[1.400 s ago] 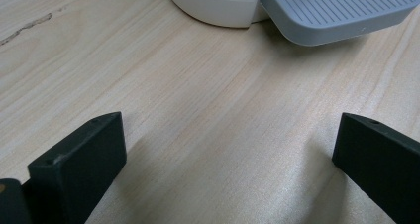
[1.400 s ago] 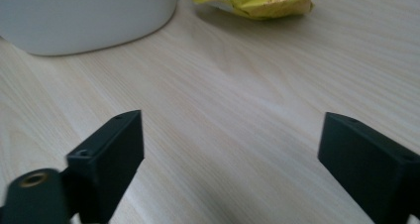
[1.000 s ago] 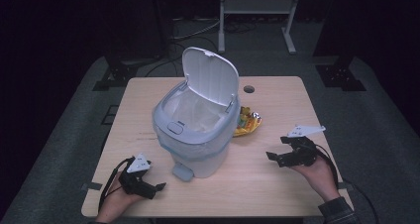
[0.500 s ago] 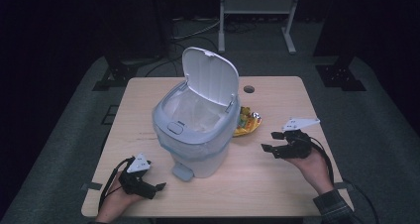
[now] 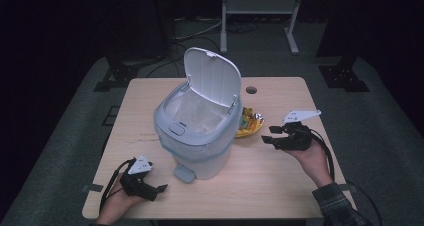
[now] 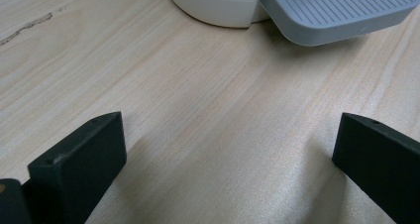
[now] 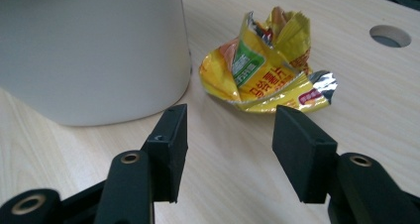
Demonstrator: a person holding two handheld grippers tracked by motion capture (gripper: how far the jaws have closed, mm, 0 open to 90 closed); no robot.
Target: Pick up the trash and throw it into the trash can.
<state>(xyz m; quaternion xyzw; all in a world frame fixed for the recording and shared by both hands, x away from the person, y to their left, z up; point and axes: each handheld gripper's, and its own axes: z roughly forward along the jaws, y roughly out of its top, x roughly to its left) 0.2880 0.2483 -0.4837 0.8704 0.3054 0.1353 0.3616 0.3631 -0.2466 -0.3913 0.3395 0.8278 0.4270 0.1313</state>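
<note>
Right hand-held gripper (image 5: 269, 135) nearer wrapper (image 7: 267, 70), narrower, prob. empty.

Dark room, one lit table.
Wooden table (image 5: 280, 186) on grey carpet (image 5: 385, 111); metal rack (image 5: 257, 6) and cables (image 5: 200, 28) behind.

bin (image 5: 200, 131): mid-desk (image 5: 280, 186), lid up at its far side
pedal (image 5: 183, 173): at the bin's near foot
wrapper (image 5: 248, 125): on the desk, just right of the bin (touching, or nearly)
left tongs (image 5: 159, 190): near-left, facing the pedal
right tongs (image 5: 269, 134): right of the wrapper, facing it
</note>
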